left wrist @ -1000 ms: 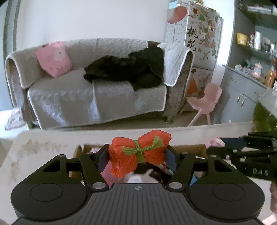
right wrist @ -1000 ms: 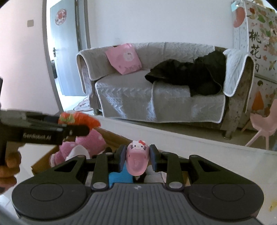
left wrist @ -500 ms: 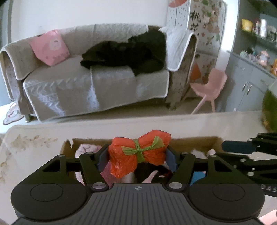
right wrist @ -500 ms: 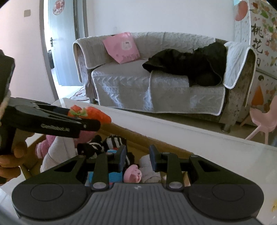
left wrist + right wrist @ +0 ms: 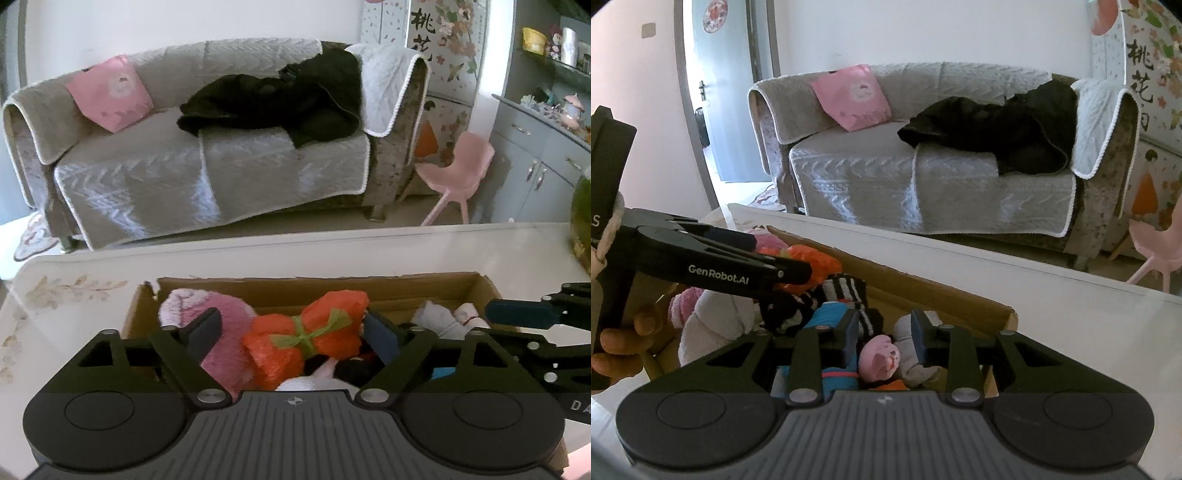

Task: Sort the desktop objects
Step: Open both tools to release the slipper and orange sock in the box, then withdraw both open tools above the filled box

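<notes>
An orange bow-shaped toy (image 5: 306, 339) with a green tie lies in the cardboard box (image 5: 369, 291) on top of other soft toys. My left gripper (image 5: 293, 334) straddles it with its jaws opening wide; neither pad presses on it. From the right wrist view the left gripper (image 5: 783, 256) hangs over the box's left half. A small pink cat-faced toy (image 5: 879, 360) lies in the box (image 5: 960, 299) just below my right gripper (image 5: 884, 332). The right jaws are opening slightly, and they grip nothing.
The box also holds a pink plush (image 5: 221, 321), a black-and-white striped piece (image 5: 846, 291), a blue item (image 5: 831, 317) and a grey-white plush (image 5: 912, 354). It stands on a white table (image 5: 332, 254). A green glass vessel (image 5: 581, 206) is at the table's right end. A sofa stands behind.
The left gripper sank toward the box and spread its jaws, letting go of the orange toy. The right gripper released the pink toy, which dropped into the box.
</notes>
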The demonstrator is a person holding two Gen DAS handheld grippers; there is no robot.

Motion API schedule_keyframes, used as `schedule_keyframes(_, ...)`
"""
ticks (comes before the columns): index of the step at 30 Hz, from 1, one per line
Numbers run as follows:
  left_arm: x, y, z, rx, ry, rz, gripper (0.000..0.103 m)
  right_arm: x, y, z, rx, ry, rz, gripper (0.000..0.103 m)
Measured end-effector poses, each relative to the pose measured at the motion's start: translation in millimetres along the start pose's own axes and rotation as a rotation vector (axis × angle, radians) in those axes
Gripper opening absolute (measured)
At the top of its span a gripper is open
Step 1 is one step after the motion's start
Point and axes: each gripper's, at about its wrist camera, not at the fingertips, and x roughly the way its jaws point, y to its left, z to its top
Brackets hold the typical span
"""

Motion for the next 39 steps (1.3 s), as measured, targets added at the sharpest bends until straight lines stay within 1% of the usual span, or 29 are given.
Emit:
schedule_keyframes(1,-2,0,-1,0.006,-0.003,0.008,0.090,-2,1,0,-0.002,-0.005,-0.006,0.033)
schedule_keyframes(3,-6,-3,-1,0.025,-0.008,0.022,0.090,-6,1,0,0.004,-0.019,-0.007,0.042)
schedule_keyframes(4,-9,-4,-2,0.036,-0.010,0.035,0.091,-8,1,-1,0.008,-0.027,-0.006,0.044)
schedule_keyframes(5,-12,-6,-1,0.047,-0.015,0.048,0.091,-12,1,-1,0.011,-0.036,-0.007,0.050)
schedule_keyframes(6,-18,-7,-1,0.057,-0.027,0.063,0.092,-14,2,-1,0.015,-0.044,-0.009,0.061)
schedule_keyframes(8,-30,-7,-1,0.058,-0.051,0.078,0.098,-19,3,-1,0.025,-0.059,-0.012,0.075)
schedule_keyframes(10,-45,-7,0,0.042,-0.085,0.089,0.103,-25,7,-1,0.018,-0.078,-0.022,0.078)
schedule_keyframes(12,-58,-8,1,0.027,-0.106,0.090,0.103,-30,10,0,0.023,-0.080,-0.027,0.098)
schedule_keyframes(13,-64,-9,1,0.018,-0.104,0.084,0.103,-32,11,0,0.026,-0.082,-0.026,0.101)
schedule_keyframes(16,-78,-10,-2,-0.012,-0.072,0.065,0.103,-45,20,-2,0.038,-0.097,-0.015,0.102)
schedule_keyframes(19,-97,-13,-15,-0.058,-0.069,0.054,0.103,-63,34,-9,0.049,-0.129,-0.019,0.102)
schedule_keyframes(20,-104,-16,-19,-0.054,-0.073,0.066,0.103,-69,38,-11,0.052,-0.142,-0.023,0.103)
schedule_keyframes(22,-122,-25,-26,-0.011,-0.099,0.115,0.103,-80,48,-18,0.050,-0.162,-0.056,0.103)
schedule_keyframes(24,-140,-33,-38,-0.003,-0.119,0.150,0.102,-88,52,-25,0.048,-0.170,-0.059,0.103)
schedule_keyframes(26,-156,-36,-50,-0.017,-0.129,0.156,0.103,-93,58,-32,0.025,-0.182,-0.104,0.103)
schedule_keyframes(28,-168,-36,-65,-0.038,-0.121,0.151,0.103,-93,62,-39,-0.003,-0.181,-0.118,0.103)
schedule_keyframes(30,-172,-32,-80,-0.086,-0.109,0.151,0.103,-90,63,-50,0.000,-0.178,-0.110,0.103)
schedule_keyframes(32,-169,-28,-91,-0.122,-0.092,0.130,0.103,-84,64,-57,-0.003,-0.162,-0.098,0.103)
schedule_keyframes(35,-157,-31,-99,-0.088,-0.066,0.164,0.103,-76,62,-65,-0.007,-0.144,-0.113,0.103)
schedule_keyframes(39,-156,-28,-108,-0.096,-0.073,0.187,0.103,-69,61,-68,0.015,-0.138,-0.123,0.103)
